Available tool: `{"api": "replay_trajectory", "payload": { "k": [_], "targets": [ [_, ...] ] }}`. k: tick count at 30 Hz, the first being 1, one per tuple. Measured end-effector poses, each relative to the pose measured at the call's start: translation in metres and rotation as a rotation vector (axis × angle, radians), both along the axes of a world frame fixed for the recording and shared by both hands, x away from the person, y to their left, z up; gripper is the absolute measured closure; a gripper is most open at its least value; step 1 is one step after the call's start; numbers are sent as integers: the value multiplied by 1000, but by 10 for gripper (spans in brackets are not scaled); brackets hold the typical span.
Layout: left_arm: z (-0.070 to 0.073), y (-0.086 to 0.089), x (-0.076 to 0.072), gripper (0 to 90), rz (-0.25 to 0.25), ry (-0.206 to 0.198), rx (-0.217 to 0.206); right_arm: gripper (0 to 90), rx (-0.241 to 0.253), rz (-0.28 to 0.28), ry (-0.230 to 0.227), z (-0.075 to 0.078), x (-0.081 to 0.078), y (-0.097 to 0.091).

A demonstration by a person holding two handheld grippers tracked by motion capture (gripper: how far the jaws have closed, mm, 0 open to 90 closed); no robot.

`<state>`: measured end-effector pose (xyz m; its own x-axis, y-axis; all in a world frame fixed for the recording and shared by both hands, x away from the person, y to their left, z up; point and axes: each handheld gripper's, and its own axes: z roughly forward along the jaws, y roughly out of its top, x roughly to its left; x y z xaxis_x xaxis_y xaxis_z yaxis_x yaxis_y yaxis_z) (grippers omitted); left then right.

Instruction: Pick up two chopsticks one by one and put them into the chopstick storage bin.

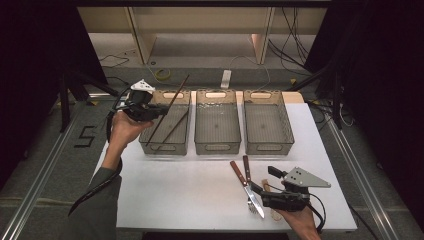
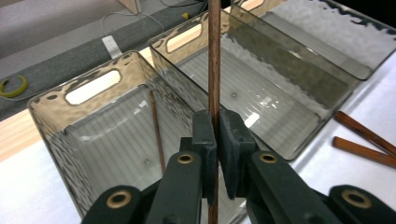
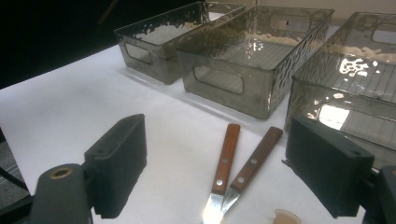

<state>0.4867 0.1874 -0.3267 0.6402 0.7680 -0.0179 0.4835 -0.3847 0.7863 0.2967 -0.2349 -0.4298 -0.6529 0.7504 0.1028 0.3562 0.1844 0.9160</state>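
White table [image 1: 200, 195] carries three smoky translucent plastic bins in a row; the leftmost bin [image 1: 150, 145] already has one thin dark wooden chopstick [image 2: 158, 135] lying along its floor. Left gripper [image 2: 215, 140] is clamped on a second slim brown wooden chopstick [image 2: 214, 60], pinched low on the shaft, the long upper part slanting up over that bin. Right gripper [image 3: 215, 172], jaws wide apart and holding nothing, sits low over a wood-handled knife [image 3: 225, 161] and a wood-handled fork [image 3: 252, 163] lying side by side, touching at the metal necks, near the table's front edge. Judgement: the chopstick is light, stiff, smooth and round, so likely to pivot or slip between flat pads; a grip nearer mid-shaft would balance better. The cutlery looks heavier at the metal ends; take each by its flat riveted handle.
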Motion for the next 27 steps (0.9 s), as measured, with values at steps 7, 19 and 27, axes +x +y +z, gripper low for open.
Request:
{"api": "replay_trajectory", "payload": {
  "k": [7,19,27],
  "targets": [
    [7,1,21,849,32,5,-1,211,-5,8,0,1,-1,0],
    [-3,2,43,849,81,12,11,211,-1,9,-1,1,-1,0],
    [-19,11,47,849,114,24,-2,211,-1,9,1,1,-1,1]
  ]
}}
